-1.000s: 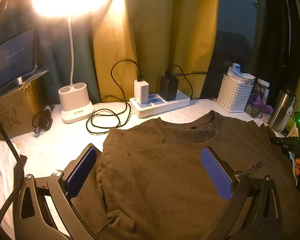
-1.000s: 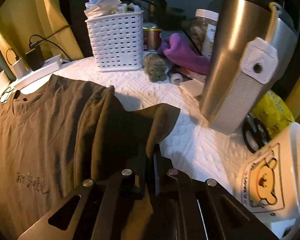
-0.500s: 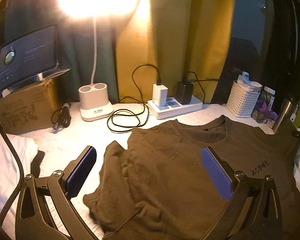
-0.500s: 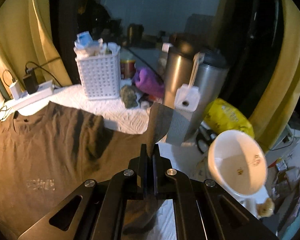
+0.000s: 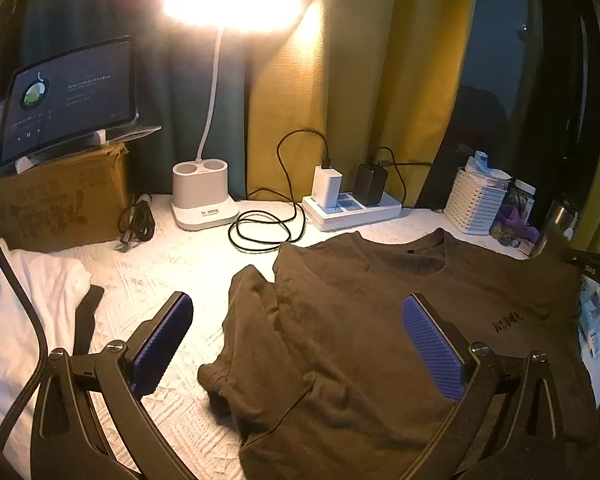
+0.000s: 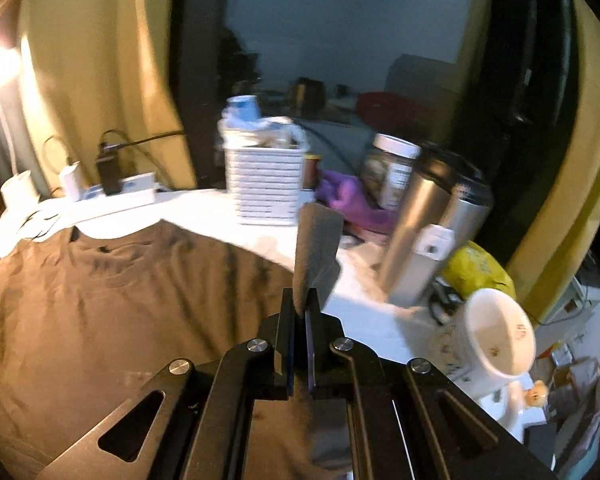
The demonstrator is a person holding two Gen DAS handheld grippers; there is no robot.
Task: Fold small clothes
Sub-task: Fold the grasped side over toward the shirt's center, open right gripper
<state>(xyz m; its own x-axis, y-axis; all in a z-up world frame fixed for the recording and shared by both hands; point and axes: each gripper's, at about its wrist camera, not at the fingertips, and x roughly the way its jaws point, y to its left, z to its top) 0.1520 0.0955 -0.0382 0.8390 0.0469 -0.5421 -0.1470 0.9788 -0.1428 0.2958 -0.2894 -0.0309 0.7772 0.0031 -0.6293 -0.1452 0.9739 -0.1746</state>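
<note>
Here, brown T-shirt point(image 5: 380, 320) sleeve (raised) pinched by right gripper point(image 6: 300, 320).

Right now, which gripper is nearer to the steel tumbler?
Right. The right gripper, shut on a sleeve of the brown T-shirt, is just beside the steel tumbler. The left gripper hangs open over the shirt's other side, far from it.

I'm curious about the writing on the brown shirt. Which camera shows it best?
The left wrist view: the dark print on the brown shirt is sharp there, though unreadable. The right wrist view shows only a faint, blurred mark.
</note>
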